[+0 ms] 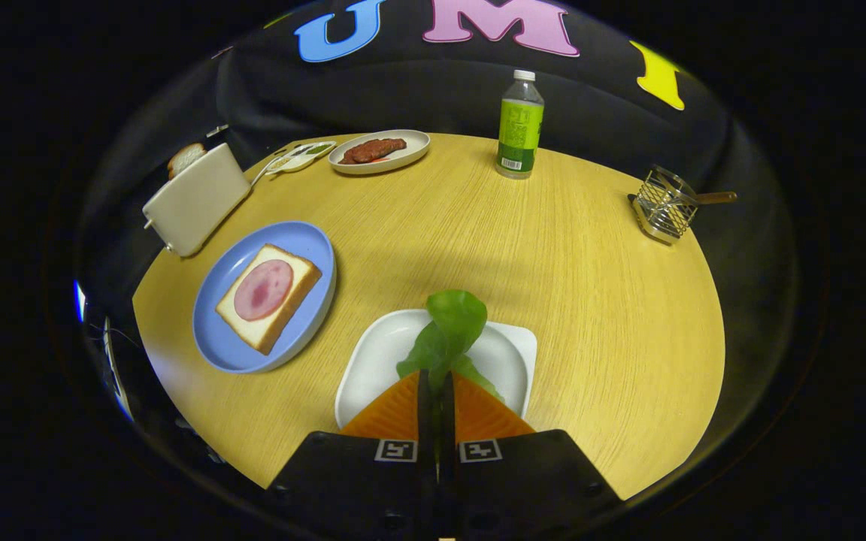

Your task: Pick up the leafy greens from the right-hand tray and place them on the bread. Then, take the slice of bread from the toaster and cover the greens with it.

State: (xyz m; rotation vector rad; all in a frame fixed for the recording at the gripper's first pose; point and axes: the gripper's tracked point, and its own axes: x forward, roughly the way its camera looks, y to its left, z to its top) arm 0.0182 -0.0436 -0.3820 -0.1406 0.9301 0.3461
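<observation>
We have the hand-held gripper [436,383] clamped on the lettuce leaf [448,330], both fingers pressed together on its stem end above the white tray [380,353]. The ham-topped bread [267,297] on the blue plate [305,240] bears no greens, and the second slice [186,158] sits in the toaster [196,199] across the surface [553,300]. Carrying, placing and covering remain.

We find no legible text: the far bottle [520,125] carries a green label with a barcode, its print too small to read. Each finger [398,409] base bears a square coded marker [395,450], pattern only.
</observation>
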